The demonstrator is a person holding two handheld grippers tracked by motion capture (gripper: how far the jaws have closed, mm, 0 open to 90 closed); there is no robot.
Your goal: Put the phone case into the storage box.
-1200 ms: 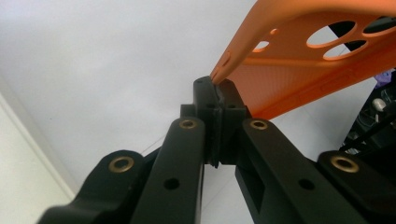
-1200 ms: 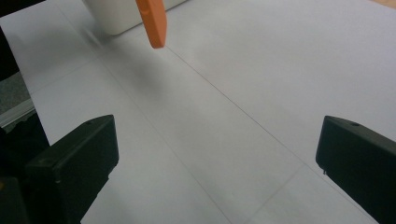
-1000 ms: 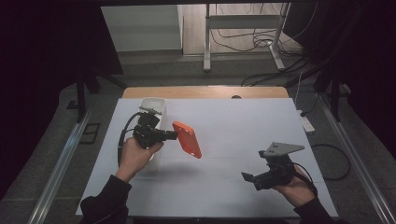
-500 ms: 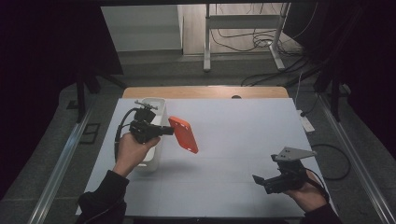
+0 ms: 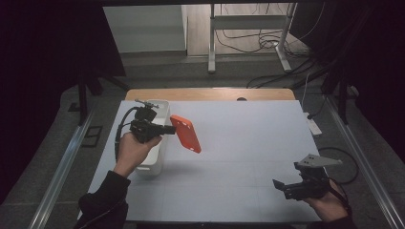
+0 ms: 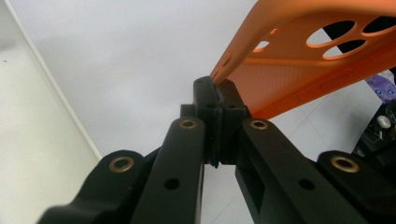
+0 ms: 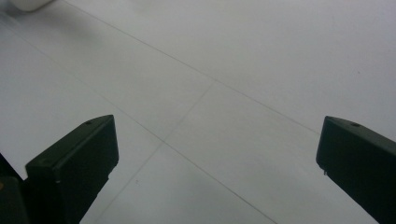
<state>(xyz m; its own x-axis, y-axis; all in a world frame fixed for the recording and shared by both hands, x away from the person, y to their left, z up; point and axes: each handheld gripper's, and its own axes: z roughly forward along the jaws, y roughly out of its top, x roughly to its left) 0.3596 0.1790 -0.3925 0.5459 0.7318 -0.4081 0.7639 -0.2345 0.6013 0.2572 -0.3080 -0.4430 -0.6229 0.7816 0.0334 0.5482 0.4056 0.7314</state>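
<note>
I have the orange phone case [image 5: 186, 134] pinched by one edge in my left gripper [image 5: 168, 129], its fingers [image 6: 219, 105] pressed together on the thin rim so the case hangs free in the air, clear of the surface [image 5: 239, 143]. Gripping at the rim looks deliberate: the case's flat back and camera cut-outs stay unobstructed, and it tilts down and away from my hand, easy to lay flat or lower into something. It hangs just beside the white bin [image 5: 154, 138], which stands on the surface's left side, directly under my left hand; I judge the case is either bound for that bin or fresh out of it. My right gripper [image 5: 282, 185] rests low near the surface's near right corner, well apart from the case, fingers [image 7: 74, 163] spread wide with nothing between them, parked out of the way.
</note>
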